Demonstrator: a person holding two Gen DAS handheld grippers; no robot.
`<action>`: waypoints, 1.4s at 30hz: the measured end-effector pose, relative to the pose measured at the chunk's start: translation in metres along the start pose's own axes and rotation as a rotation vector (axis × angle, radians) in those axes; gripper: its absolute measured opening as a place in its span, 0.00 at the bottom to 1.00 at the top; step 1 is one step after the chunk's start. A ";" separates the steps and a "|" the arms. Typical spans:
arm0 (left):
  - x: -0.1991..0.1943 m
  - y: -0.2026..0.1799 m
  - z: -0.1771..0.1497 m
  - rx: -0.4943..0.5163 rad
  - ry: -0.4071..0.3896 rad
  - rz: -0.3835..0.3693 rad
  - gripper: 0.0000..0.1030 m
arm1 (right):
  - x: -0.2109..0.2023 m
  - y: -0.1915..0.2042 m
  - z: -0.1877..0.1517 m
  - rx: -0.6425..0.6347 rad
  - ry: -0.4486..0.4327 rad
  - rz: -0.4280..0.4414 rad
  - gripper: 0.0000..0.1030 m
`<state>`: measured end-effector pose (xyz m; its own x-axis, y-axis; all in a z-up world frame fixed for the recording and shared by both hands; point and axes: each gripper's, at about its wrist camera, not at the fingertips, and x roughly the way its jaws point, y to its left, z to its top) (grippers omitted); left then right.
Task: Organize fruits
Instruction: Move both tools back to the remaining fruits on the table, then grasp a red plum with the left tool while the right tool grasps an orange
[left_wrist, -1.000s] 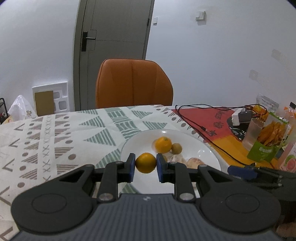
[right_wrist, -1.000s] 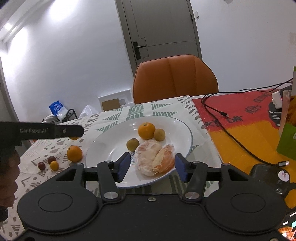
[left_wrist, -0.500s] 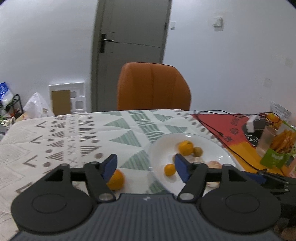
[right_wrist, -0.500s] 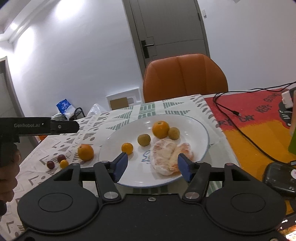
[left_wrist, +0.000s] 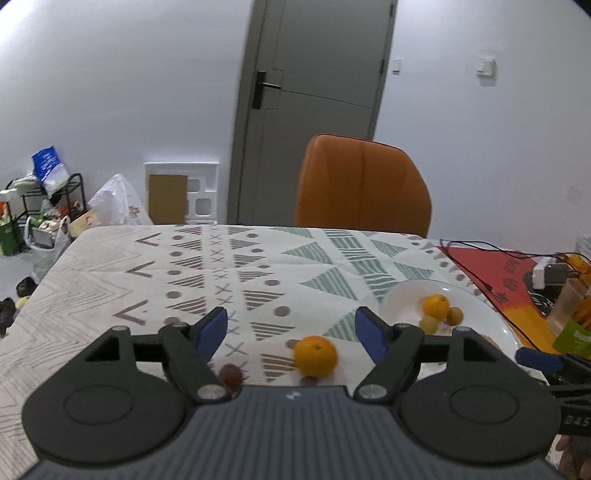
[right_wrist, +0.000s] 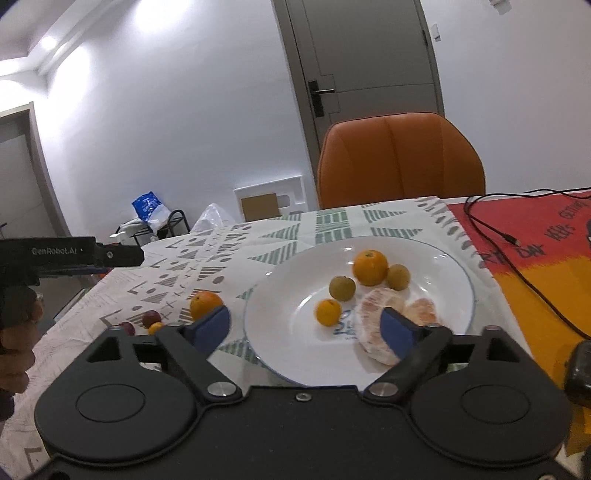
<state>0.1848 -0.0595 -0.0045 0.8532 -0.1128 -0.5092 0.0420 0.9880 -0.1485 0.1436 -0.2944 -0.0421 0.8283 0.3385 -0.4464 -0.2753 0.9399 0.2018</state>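
Left wrist view taken low over the patterned tablecloth, faced toward the orange chair, right wrist view set close above the white plate, chair, plate and loose orange shared.

The table wore a pale cloth printed with grey and green triangles, and a red and orange mat covered its three o'clock side. A white plate rested on the cloth near the seam between them. At nine o'clock from the plate, apart from its rim, an orange sat on the cloth. Further towards eight o'clock lay two dark red fruits and a small yellow one, close together. A black cable trailed across the mat.
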 end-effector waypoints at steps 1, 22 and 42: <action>0.000 0.003 -0.001 -0.005 0.000 0.003 0.73 | 0.001 0.002 0.000 0.002 -0.003 0.006 0.94; 0.008 0.065 -0.025 -0.104 0.046 0.101 0.73 | 0.031 0.044 0.003 -0.064 0.058 0.038 1.00; 0.033 0.089 -0.048 -0.124 0.154 0.043 0.22 | 0.060 0.076 0.008 -0.114 0.100 0.069 0.99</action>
<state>0.1917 0.0197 -0.0751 0.7626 -0.0946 -0.6399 -0.0659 0.9727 -0.2223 0.1768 -0.2028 -0.0463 0.7541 0.4001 -0.5208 -0.3883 0.9112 0.1377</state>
